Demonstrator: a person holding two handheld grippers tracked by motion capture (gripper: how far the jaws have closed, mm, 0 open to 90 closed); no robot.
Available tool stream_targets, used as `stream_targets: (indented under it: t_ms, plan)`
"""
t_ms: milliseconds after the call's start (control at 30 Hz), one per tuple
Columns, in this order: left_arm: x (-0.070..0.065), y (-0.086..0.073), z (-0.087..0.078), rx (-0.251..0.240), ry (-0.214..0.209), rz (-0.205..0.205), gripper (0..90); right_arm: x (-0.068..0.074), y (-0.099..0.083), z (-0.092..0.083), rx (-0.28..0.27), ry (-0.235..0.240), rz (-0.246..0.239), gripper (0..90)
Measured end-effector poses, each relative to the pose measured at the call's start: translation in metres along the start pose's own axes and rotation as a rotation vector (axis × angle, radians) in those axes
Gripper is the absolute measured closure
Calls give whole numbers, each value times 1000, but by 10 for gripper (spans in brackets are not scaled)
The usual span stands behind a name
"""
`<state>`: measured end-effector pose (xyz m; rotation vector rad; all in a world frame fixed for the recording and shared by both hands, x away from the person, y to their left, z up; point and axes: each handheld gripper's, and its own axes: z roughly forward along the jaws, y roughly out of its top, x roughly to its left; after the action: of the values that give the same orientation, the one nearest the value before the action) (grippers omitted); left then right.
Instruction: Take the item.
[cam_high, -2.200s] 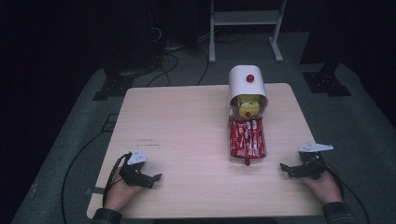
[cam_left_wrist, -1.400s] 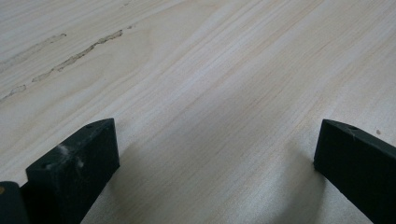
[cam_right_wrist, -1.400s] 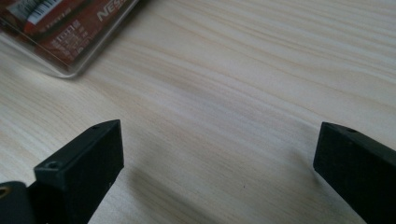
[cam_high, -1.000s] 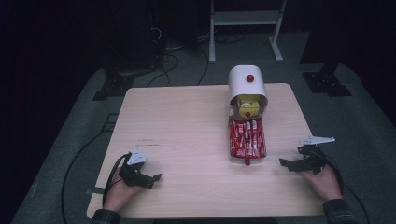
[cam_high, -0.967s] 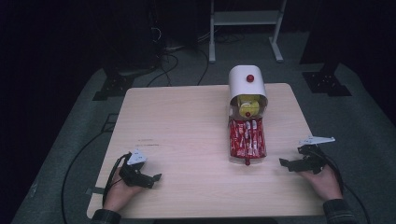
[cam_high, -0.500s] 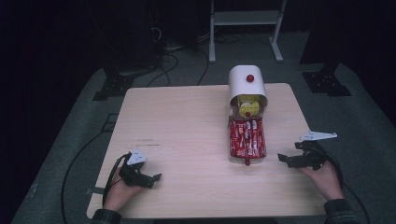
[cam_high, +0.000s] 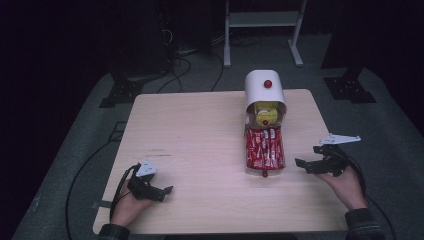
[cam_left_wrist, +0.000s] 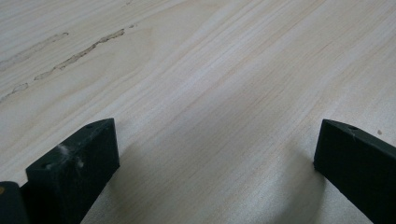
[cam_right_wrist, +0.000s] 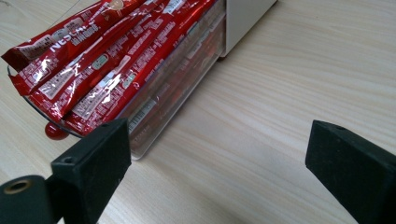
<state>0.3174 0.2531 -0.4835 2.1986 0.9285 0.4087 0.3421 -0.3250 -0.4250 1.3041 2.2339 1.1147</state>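
Observation:
A white dispenser (cam_high: 264, 87) with a red knob on top stands at the table's back right, yellow items in its mouth. Its clear drawer (cam_high: 264, 150) is pulled out toward me, packed with red sachets (cam_right_wrist: 107, 60), and has a small red knob (cam_right_wrist: 55, 131) on its front. My right gripper (cam_high: 307, 156) hovers just right of the drawer and points at it. It is open, its jaws have just been closing slightly, and nothing is between them (cam_right_wrist: 219, 158). My left gripper (cam_high: 165, 192) rests open on bare wood (cam_left_wrist: 215, 158) at the front left.
The light wooden table (cam_high: 200, 130) is bare across its left and middle. Its right edge runs just beyond my right hand. Dark floor, cables and a white stand (cam_high: 262, 20) lie behind the table.
My right gripper has lifted off the table and edged toward the drawer. The left gripper has stayed put.

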Motion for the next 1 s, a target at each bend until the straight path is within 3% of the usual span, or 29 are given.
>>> stream_targets:
  t_ms: [300, 367, 700, 1000]
  plan:
    - [0, 0, 0, 0, 1, 0, 0, 4, 9, 2, -6, 11, -14, 62]
    - [0, 0, 0, 0, 1, -1, 0, 5, 11, 2, -11, 18, -14, 112]
    - [0, 0, 0, 0, 1, -1, 0, 7, 13, 1, -16, 40, -11, 129]
    - [0, 0, 0, 0, 1, 1, 0, 12, 29, 1, -36, 61, -22, 130]
